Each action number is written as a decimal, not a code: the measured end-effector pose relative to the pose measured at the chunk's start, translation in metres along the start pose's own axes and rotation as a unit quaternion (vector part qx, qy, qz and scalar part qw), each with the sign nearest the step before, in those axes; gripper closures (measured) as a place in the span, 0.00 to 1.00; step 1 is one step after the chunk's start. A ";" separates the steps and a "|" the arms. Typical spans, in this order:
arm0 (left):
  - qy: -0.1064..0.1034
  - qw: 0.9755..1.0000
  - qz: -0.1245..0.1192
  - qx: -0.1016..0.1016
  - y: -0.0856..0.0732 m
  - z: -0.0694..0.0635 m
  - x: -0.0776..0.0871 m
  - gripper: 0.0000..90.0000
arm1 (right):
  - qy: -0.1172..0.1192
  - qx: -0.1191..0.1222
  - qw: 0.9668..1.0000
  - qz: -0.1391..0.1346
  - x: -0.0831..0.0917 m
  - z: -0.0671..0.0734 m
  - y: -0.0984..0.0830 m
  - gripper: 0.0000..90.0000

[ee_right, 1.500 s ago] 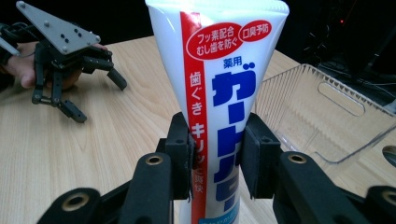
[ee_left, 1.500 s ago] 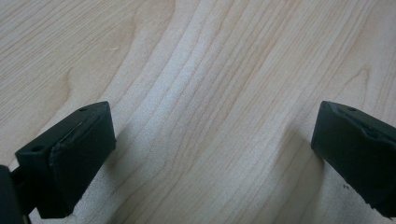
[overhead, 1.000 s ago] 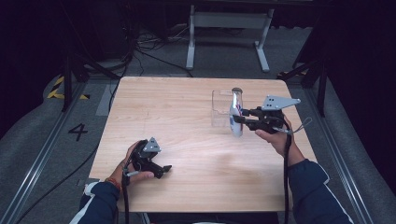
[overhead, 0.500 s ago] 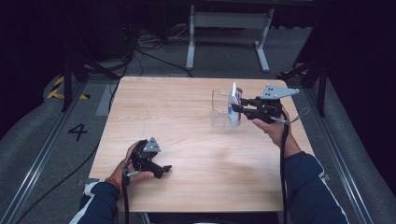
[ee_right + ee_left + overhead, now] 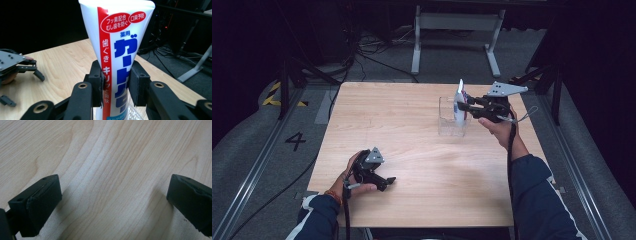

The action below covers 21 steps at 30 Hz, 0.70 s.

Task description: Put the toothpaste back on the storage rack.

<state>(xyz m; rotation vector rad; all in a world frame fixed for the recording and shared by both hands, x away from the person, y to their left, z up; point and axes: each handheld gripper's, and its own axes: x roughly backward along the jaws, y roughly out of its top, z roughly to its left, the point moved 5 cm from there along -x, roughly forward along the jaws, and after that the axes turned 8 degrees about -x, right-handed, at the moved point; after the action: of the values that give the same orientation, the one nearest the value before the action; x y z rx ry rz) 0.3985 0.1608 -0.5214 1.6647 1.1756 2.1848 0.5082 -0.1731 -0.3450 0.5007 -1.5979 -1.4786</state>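
two grippers: right gripper (image 5: 466, 107) clenched on toothpaste tube (image 5: 459, 103); left gripper (image 5: 384, 182) released, resting lower left
tube place: upright over clear container (image 5: 450, 122), right of centre
step: likely lowering tube in
next: release once seated

The high view looks forward and down over the whole surface (image 5: 422, 150). The left claw (image 5: 112, 202) camera hangs close above bare wood. The right claw (image 5: 116, 83) camera faces level, seeing the left claw beyond.

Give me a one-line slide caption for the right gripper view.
Right gripper clamps an upright white toothpaste tube with red and blue lettering above a clear plastic container.
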 end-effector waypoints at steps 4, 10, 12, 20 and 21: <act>0.000 1.000 0.000 0.000 0.000 0.000 0.000 0.00 | -0.011 0.002 1.000 0.000 -0.005 -0.005 0.003 0.76; 0.000 1.000 0.000 0.000 0.000 0.000 0.000 0.00 | -0.024 -0.005 1.000 0.005 -0.011 -0.015 0.003 0.76; 0.000 1.000 0.000 0.001 0.000 0.000 0.000 0.00 | -0.031 -0.007 0.999 0.007 -0.012 -0.019 0.002 0.76; 0.000 1.000 0.000 0.000 0.000 0.000 0.000 0.00 | -0.052 -0.018 0.998 0.014 -0.016 -0.033 -0.006 0.76; 0.000 1.000 0.000 0.001 0.000 0.000 0.000 0.00 | -0.056 -0.017 0.998 0.016 -0.016 -0.034 -0.007 0.76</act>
<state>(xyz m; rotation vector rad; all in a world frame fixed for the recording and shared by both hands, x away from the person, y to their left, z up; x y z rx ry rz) 0.3984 0.1606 -0.5214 1.6646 1.1779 2.1837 0.5423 -0.1823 -0.3597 0.3774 -1.6561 -1.5309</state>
